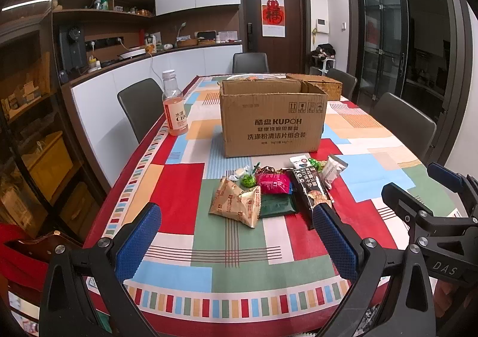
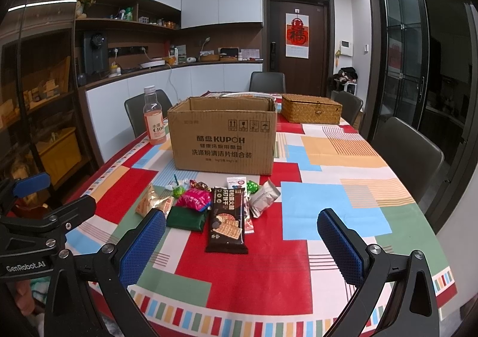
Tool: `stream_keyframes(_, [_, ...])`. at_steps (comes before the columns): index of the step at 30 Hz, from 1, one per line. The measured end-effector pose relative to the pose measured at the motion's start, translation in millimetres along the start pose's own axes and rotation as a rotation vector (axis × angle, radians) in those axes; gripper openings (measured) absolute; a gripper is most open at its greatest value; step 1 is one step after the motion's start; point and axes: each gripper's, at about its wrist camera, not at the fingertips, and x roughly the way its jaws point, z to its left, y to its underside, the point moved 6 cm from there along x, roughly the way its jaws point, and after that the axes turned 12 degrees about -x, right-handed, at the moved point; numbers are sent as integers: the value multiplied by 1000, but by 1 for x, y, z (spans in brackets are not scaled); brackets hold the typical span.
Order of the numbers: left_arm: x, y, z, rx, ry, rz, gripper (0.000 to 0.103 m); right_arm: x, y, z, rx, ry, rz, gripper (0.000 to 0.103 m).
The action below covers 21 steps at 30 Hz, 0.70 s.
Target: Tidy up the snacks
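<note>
A pile of snacks lies on the table in front of an open cardboard box (image 1: 272,117) (image 2: 222,140): gold packets (image 1: 236,202) (image 2: 151,202), a pink packet (image 1: 274,183) (image 2: 194,199), a dark green packet (image 1: 277,207) (image 2: 185,217), a long black biscuit pack (image 1: 309,187) (image 2: 227,216), a silver packet (image 1: 333,169) (image 2: 264,195) and small candies (image 1: 248,180). My left gripper (image 1: 239,243) is open and empty, above the table short of the pile. My right gripper (image 2: 242,240) is open and empty, just right of the left one.
A pink drink bottle (image 1: 174,104) (image 2: 154,117) stands left of the box. A woven lidded basket (image 2: 310,111) sits behind the box on the right. Chairs (image 1: 403,125) surround the table with the patterned cloth (image 1: 179,193). The right gripper shows at the right edge of the left wrist view (image 1: 433,202).
</note>
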Motion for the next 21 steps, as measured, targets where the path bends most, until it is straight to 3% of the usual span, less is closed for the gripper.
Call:
stream_keyframes(12, [12, 4, 4, -3, 1, 33, 103, 6, 2, 2, -6, -11, 25, 103])
stream_keyframes(21, [39, 6, 9, -7, 9, 69, 103, 35, 7, 7, -17, -54, 100, 103])
